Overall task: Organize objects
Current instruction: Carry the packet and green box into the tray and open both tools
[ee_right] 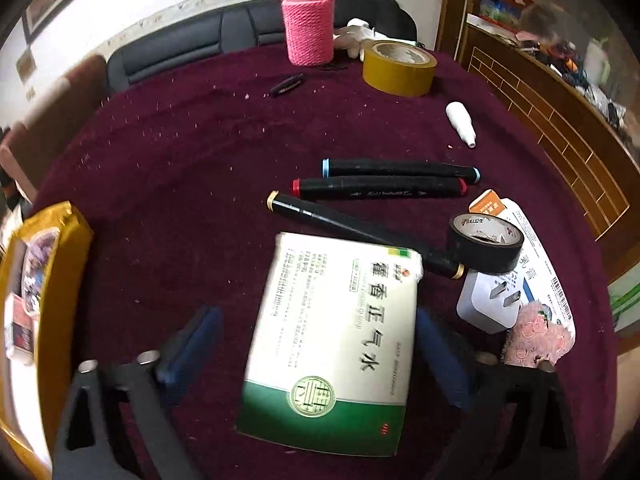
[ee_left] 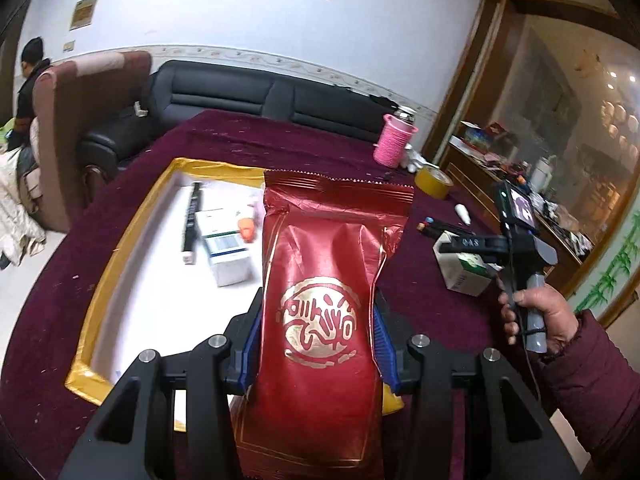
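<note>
The left gripper has its blue pads pressed on both sides of a red foil pouch, holding it upright over the near edge of the gold-rimmed white tray. The right gripper stands part open astride the white-and-green medicine box, which lies flat on the maroon tablecloth to the right of the tray; there is a clear gap on the left side, on the right the pad looks just beside the box edge, and I judge it not yet gripped. The pouch is soft and slick, so it could sag or slip out if tilted during the carry. The box is wide for these jaws and lies askew to them, so closing could twist it or push it along the cloth instead of seizing it. A black marker lies touching the box's far corner, with a black tape roll sitting on its end, and a white plug adapter is just beside the right finger; lifting carelessly may drag these. Further from the tray lie two more markers, a yellow tape roll and a pink-sleeved flask. Inside the tray a small box and a dark pen already occupy the far part.
</note>
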`<action>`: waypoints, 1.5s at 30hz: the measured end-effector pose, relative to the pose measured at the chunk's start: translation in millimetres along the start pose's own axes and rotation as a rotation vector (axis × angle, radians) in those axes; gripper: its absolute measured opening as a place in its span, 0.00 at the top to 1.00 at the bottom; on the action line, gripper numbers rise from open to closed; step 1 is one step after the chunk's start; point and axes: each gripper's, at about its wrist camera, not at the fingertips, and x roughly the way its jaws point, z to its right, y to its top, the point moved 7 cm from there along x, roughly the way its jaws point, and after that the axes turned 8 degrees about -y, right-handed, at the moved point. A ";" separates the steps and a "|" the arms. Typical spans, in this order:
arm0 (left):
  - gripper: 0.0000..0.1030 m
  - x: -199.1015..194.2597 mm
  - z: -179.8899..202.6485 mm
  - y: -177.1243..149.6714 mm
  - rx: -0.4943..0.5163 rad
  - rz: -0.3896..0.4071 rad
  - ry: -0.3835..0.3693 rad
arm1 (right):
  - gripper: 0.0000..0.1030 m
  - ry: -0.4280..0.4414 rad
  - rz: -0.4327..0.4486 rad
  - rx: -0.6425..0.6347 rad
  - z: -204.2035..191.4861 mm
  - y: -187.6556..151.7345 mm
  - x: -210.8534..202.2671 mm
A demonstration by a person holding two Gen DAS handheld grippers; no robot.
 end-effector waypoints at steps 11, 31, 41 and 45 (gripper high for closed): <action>0.55 -26.2 -54.0 5.5 -0.085 0.015 0.135 | 0.27 0.281 0.025 0.029 -12.6 -6.3 -48.0; 0.54 38.1 -110.0 8.1 -0.130 -0.191 0.247 | 0.26 0.618 -0.057 -0.260 -224.3 -51.4 -121.2; 0.53 51.8 -121.1 12.1 -0.151 -0.183 0.255 | 0.26 0.533 -0.091 -0.321 -260.0 -71.6 -90.1; 0.52 45.8 -122.2 14.0 -0.163 -0.159 0.240 | 0.26 0.512 -0.081 -0.328 -262.5 -70.8 -85.7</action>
